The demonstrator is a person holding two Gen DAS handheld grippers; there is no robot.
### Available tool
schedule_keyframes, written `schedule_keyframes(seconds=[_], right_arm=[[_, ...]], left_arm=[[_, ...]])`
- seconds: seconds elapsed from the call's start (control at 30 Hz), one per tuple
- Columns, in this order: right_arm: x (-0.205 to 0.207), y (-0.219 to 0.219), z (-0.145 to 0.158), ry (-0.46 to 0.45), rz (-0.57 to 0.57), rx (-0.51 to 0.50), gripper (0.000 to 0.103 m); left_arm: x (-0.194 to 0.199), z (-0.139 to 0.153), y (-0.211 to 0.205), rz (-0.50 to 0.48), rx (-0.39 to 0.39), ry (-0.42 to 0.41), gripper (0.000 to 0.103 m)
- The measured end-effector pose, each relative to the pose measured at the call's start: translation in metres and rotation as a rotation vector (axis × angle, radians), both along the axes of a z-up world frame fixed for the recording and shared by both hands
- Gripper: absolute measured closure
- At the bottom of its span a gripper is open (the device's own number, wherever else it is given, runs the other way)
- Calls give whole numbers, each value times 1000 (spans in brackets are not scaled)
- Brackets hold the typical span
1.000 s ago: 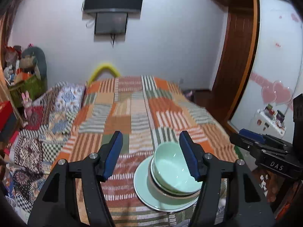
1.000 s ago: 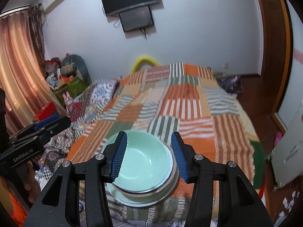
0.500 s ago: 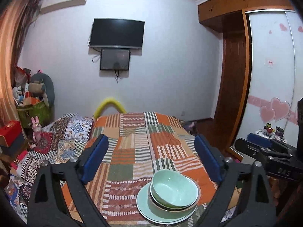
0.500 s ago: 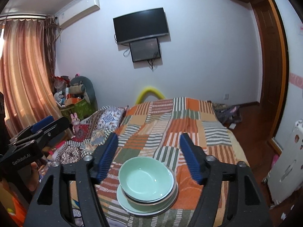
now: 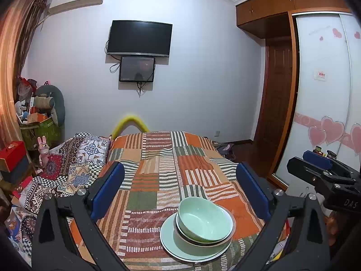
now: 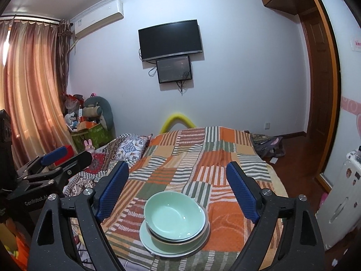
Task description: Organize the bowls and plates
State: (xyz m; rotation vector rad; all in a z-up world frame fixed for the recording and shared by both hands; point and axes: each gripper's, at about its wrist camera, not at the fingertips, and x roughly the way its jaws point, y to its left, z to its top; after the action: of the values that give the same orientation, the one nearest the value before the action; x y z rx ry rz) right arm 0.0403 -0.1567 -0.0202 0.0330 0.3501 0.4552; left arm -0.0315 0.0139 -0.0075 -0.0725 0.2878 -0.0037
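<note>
Plates and bowls sit as one nest: a pale green ceramic bowl (image 5: 204,220) in a brown-rimmed bowl (image 6: 180,237) on a pale green plate (image 5: 171,241), at the near edge of the striped patchwork bedspread (image 5: 162,158). Both the left gripper (image 5: 180,189) and right gripper (image 6: 178,189) have just been opening; their jaws gape, holding nothing, the stack below and clear of the pads. The nesting looks finished. A patterned quilt (image 5: 67,164) lies left, well apart; nothing blocks withdrawal.
</note>
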Motion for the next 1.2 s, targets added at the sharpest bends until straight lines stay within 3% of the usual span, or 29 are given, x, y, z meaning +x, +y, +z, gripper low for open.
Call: schedule_keyframes(seconds=[1.2], right_arm=[[-9, -4, 1, 6, 5, 2, 16]], left_arm=[[-2, -4, -2, -6, 2, 3, 0]])
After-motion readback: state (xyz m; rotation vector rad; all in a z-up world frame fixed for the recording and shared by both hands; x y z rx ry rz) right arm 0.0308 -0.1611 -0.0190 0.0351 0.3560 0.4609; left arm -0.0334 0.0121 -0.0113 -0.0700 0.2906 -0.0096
